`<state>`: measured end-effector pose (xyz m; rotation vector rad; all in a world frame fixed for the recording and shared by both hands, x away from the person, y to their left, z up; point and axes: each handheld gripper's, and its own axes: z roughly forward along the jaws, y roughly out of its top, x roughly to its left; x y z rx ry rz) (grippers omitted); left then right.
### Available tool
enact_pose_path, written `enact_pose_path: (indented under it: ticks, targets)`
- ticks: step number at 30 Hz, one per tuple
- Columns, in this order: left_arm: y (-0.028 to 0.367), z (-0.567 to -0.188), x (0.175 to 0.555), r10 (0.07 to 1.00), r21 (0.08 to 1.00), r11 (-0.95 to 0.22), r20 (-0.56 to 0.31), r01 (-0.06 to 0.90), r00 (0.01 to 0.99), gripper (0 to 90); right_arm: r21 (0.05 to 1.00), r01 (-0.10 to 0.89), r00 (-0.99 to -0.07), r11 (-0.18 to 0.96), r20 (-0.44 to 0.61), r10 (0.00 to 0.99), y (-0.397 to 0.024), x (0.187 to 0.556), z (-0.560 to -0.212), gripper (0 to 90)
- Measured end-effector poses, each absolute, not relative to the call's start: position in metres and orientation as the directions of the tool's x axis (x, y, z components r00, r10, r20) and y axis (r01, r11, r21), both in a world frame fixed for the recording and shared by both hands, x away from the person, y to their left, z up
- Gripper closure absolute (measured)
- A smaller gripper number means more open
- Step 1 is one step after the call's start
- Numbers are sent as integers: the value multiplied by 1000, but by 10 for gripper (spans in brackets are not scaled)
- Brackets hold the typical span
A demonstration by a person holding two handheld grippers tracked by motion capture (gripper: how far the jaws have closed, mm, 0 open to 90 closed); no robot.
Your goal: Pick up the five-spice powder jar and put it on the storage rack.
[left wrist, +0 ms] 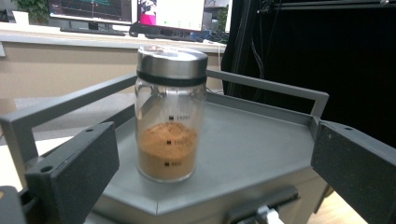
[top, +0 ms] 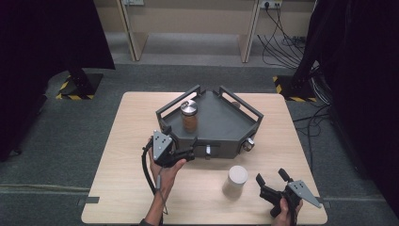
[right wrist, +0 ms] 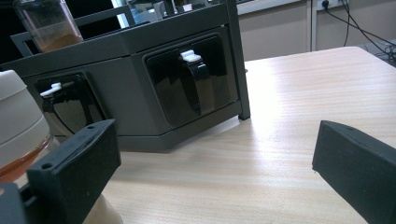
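- 2 grippers in view, both with jaws apart and holding nothing.
- Left gripper (top: pixel 192 154) sits at the front-left edge of the grey tray stand (top: pixel 221 123), pointing at the glass jar (top: pixel 189 115); a hand (top: pixel 164 170) holds it from below.
- Jar stands upright on the stand's top deck, near its left rail, steel lid on, brown powder filling roughly the bottom third. In the left gripper view the jar (left wrist: pixel 170 114) is ahead of the open jaws, not touched.
- Right gripper (top: pixel 272 177) rests low at the front-right of the tabletop (top: pixel 122 155), jaws wide.
- White-lidded jar (top: pixel 236 181) stands on the tabletop just left of the right gripper, apart from it and in front of the stand.
- Right gripper view: the stand's front face has 2 dark recessed panels with white clips (right wrist: pixel 190 56).
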<state>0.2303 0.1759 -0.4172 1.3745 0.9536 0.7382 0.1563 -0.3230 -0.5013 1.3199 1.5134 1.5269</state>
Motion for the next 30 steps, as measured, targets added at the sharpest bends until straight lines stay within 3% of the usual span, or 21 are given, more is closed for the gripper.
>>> enact_pose_path:
  ticks: [30]
  targets:
    - [180, -480, 187, 889, 992, 111, -123, 53, 442, 3, 964, 217, -320, -155, 220, 921, -323, 157, -501, 11]
